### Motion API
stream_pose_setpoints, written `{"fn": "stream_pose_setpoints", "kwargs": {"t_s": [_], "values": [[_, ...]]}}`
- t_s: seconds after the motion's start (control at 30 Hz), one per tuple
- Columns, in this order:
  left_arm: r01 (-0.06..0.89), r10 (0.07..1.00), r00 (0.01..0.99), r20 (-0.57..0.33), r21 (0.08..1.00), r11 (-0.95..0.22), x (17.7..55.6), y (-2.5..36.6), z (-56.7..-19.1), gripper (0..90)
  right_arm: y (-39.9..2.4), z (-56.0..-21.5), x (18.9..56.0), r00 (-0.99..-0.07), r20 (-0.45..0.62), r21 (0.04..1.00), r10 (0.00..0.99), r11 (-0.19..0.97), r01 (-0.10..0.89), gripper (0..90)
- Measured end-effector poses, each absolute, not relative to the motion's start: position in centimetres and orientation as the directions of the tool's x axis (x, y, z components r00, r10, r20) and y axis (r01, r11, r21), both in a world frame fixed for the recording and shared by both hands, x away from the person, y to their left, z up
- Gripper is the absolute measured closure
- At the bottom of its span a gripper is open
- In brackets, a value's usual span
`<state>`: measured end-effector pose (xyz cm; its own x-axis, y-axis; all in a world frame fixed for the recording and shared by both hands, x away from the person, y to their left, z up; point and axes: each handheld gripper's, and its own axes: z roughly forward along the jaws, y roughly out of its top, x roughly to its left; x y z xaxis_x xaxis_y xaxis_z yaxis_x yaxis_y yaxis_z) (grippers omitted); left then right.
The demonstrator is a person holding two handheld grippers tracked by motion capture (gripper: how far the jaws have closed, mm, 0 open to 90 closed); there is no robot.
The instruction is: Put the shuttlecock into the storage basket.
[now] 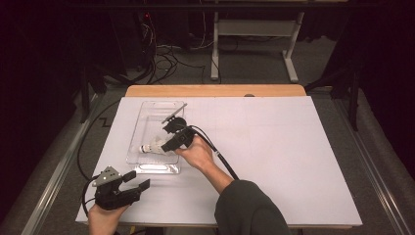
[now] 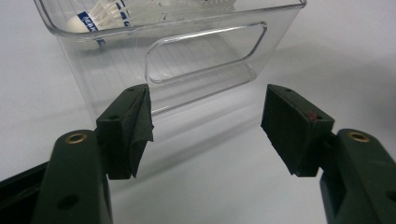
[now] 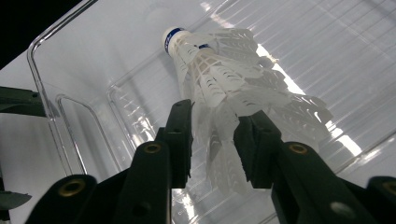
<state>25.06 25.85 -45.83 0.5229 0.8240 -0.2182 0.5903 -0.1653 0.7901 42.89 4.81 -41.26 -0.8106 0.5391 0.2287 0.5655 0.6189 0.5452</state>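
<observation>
Looking down from the high view, the right gripper (image 1: 172, 137) reaches into the clear bin (image 1: 147, 108) on the worktop (image 1: 274, 161); the left gripper (image 2: 205, 126) waits with fingers wide; the right gripper view shows fingers (image 3: 180, 140) clasping the shuttlecock (image 3: 224, 84) skirt, lift-out seemingly pending

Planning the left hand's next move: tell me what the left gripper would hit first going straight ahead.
Probably the near end wall of the clear bin, with its handle cut-out, straight ahead of the left gripper; bare table lies between.
</observation>
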Motion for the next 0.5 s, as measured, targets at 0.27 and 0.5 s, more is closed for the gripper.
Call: {"fn": "stream_pose_setpoints", "kwargs": {"t_s": [0.27, 0.5], "values": [[0.590, 0.824, 0.524, -0.217, 0.790, -0.167, 25.06, 25.85, -45.83, 34.2, 4.39, -41.11, 42.70, -0.811, 0.231, 0.547, 0.538, 0.617, 0.565, 78.6], [0.591, 0.828, 0.518, -0.215, 0.790, -0.164, 25.04, 25.89, -45.82, 34.1, 4.52, -41.08, 42.42, -0.823, 0.230, 0.545, 0.520, 0.632, 0.551, 88.4]]}}
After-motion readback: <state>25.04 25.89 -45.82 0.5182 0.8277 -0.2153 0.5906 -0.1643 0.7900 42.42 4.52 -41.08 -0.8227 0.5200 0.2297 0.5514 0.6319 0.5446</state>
